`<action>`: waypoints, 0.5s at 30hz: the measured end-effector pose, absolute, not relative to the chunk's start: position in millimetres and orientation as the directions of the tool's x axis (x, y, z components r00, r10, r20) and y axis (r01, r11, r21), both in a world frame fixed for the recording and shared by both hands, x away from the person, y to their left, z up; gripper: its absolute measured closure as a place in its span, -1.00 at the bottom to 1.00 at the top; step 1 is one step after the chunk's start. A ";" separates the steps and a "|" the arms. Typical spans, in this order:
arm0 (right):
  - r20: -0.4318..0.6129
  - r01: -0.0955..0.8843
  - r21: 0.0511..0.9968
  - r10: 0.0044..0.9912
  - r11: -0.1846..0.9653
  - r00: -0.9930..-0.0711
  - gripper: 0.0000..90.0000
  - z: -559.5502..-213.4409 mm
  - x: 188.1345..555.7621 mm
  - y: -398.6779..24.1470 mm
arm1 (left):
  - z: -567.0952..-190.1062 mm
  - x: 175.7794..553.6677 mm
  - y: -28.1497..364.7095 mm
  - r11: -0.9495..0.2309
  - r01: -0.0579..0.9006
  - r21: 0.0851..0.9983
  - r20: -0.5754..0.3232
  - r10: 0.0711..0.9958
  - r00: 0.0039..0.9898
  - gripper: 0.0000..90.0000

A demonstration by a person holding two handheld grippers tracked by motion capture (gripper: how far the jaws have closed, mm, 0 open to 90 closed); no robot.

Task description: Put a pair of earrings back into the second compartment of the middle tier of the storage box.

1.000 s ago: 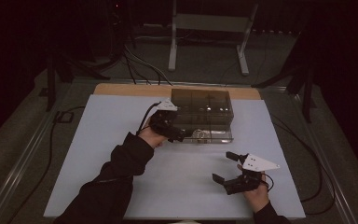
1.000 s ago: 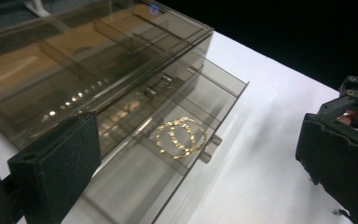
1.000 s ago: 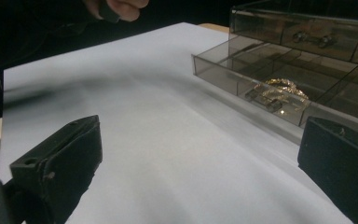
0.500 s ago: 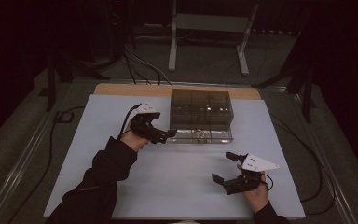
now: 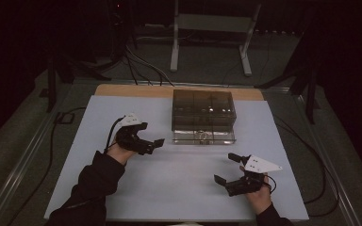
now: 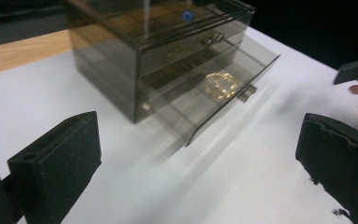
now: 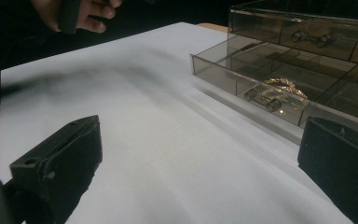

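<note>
— What's on the table (image 5: 179,188) from where you stand?

— A smoky, see-through drawer box (image 5: 202,109) at the far middle of the white top. Its bottom drawer (image 5: 203,136) is pulled out toward the near side, and a gold bracelet (image 5: 202,137) lies inside it, close behind the drawer's front wall. The left gripper view shows the chain as a loose gold ring (image 6: 221,85) in the open drawer (image 6: 223,95), with the small handle (image 6: 247,92) sticking out at the front.

— And the left gripper?

— The left gripper (image 5: 153,145) is off to the left of the box, near it but not touching, pointing toward the drawer. Its jaws stand wide apart with nothing between them; in its own view there is only white tabletop in the gap.

— The right one?

— The right gripper (image 5: 225,168) is at the near right, well apart from the box, low over the table. Its jaws are spread wide too, and empty. From its camera the open drawer (image 7: 261,88) lies ahead on the right, the bracelet (image 7: 286,86) behind the front handle (image 7: 263,99).

— Anything in the upper drawers?

— The one above is closed and has a handle (image 7: 312,38) like the lower one. There's a small blue dot (image 6: 187,15) on top of the box; I can't tell what it is.
</note>
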State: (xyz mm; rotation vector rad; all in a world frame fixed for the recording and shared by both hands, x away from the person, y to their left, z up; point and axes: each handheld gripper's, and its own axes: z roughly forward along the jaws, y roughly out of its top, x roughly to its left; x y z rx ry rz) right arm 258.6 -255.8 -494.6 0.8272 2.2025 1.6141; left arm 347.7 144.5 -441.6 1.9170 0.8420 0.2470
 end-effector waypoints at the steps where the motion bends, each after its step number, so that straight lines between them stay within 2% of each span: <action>1: 0.103 0.279 0.937 0.599 0.209 -0.794 -1.00 -494.7 258.6 -255.8 | -443.4 345.3 147.0 -0.271 0.450 0.851 -0.182 0.651 0.737 -0.98; 12: 0.101 0.279 0.937 0.599 0.212 -0.795 -1.00 -495.0 258.9 -255.4 | -468.4 317.9 180.8 -0.255 0.488 0.835 -0.202 0.683 0.702 -0.98; 15: 0.105 0.283 0.936 0.600 0.211 -0.793 -1.00 -495.3 259.3 -255.2 | -475.9 309.4 187.8 -0.270 0.496 0.826 -0.184 0.702 0.688 -0.98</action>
